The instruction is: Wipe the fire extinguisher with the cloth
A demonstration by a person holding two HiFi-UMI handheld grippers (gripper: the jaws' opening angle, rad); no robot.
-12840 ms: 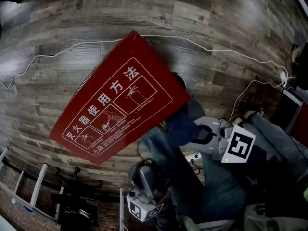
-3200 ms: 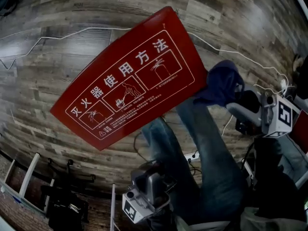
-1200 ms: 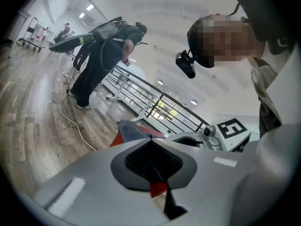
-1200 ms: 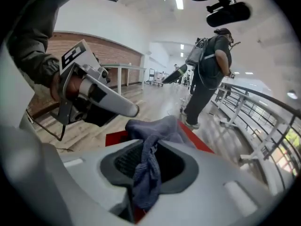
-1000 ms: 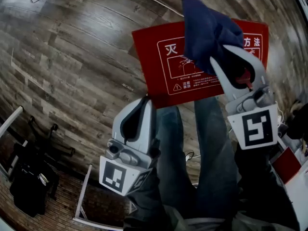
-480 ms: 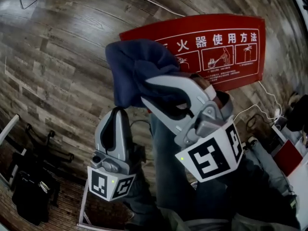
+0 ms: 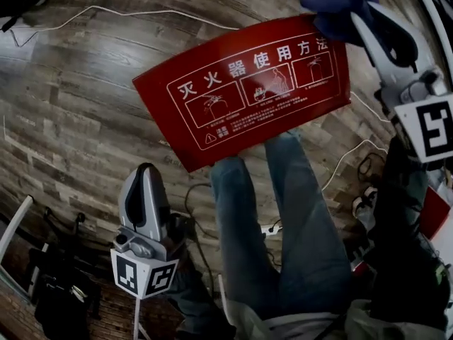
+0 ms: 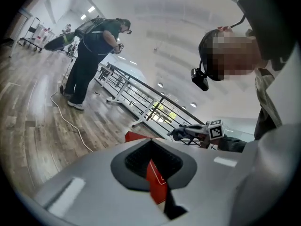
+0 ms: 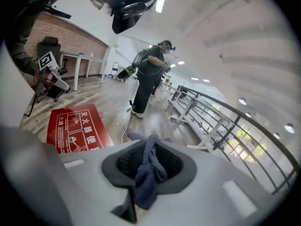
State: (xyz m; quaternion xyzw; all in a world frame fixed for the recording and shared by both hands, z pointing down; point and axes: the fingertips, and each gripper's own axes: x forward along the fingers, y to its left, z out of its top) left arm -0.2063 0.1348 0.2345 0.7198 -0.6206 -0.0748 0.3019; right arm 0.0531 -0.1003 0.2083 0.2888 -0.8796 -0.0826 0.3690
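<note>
1. Our right gripper's (image 9: 149, 147) jaws, just closing, are clamped on the blue cloth (image 9: 146, 175).
2. Our left gripper's (image 7: 145, 170) jaws sit together, empty.
3. We see the red fire extinguisher box (image 7: 241, 91) ahead of both jaws, apart.

A person in faded blue jeans (image 7: 283, 225) and a drab olive jacket (image 8: 265, 102) with dark sleeves (image 7: 400, 218) wears a small black camera (image 8: 200, 79) on a band around the head. A paler grey hem (image 7: 297, 326) shows at the waist, where the jeans end.
</note>
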